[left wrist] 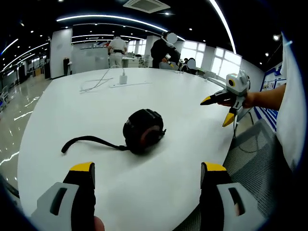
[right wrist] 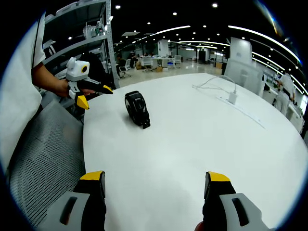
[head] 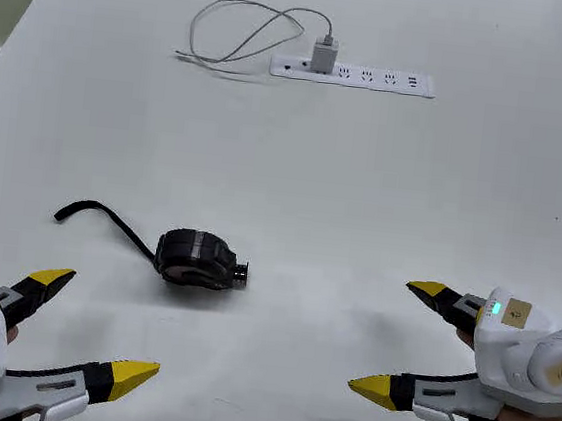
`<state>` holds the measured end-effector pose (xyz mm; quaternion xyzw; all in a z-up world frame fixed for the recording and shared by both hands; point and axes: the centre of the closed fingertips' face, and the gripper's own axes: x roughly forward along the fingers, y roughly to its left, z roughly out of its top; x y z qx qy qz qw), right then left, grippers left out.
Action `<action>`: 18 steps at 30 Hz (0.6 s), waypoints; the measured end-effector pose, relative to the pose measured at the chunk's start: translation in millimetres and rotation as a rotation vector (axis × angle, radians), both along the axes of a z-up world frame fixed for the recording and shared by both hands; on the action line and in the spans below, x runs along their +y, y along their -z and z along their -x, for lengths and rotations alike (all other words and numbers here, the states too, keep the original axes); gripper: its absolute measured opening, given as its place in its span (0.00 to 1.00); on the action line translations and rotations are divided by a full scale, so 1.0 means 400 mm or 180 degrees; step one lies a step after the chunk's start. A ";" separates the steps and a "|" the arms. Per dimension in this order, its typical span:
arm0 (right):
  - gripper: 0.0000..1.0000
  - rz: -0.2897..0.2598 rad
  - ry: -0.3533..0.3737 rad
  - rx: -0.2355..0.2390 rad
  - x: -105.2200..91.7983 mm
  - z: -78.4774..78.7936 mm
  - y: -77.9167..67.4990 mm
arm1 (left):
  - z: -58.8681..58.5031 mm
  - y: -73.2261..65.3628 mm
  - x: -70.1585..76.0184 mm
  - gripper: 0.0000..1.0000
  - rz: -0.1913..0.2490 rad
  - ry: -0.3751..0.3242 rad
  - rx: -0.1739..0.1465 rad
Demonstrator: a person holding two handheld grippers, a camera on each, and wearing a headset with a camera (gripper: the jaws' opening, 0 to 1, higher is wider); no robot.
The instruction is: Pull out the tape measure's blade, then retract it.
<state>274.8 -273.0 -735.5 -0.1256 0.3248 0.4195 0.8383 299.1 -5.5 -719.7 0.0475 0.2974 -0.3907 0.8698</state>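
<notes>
A black tape measure [head: 197,258] lies on the white table [head: 363,199], its blade tip facing right and its black wrist strap [head: 100,214] trailing left. It also sits ahead of the jaws in the left gripper view [left wrist: 143,130] and in the right gripper view [right wrist: 137,108]. My left gripper [head: 98,326] hovers open at the lower left, short of the tape measure. My right gripper [head: 398,338] is open at the lower right, well apart from it. Each gripper appears in the other's view: the right gripper [left wrist: 219,109], the left gripper [right wrist: 94,95]. Nothing is held.
A white power strip [head: 354,74] with a plugged charger [head: 324,54] and a coiled grey cable [head: 241,33] lies at the far side of the table. The table's near edge drops to a grey mesh floor [right wrist: 48,159]. People stand far behind [left wrist: 161,48].
</notes>
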 end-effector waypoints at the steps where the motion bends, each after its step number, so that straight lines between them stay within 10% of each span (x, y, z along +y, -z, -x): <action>1: 0.84 0.0004 0.0007 0.0001 -0.004 0.002 -0.002 | 0.003 0.000 0.001 0.90 -0.0012 0.0024 -0.0018; 18: 0.94 0.0030 0.0236 0.0081 -0.067 0.046 0.001 | 0.019 -0.005 0.053 0.99 -0.0183 0.0113 -0.0035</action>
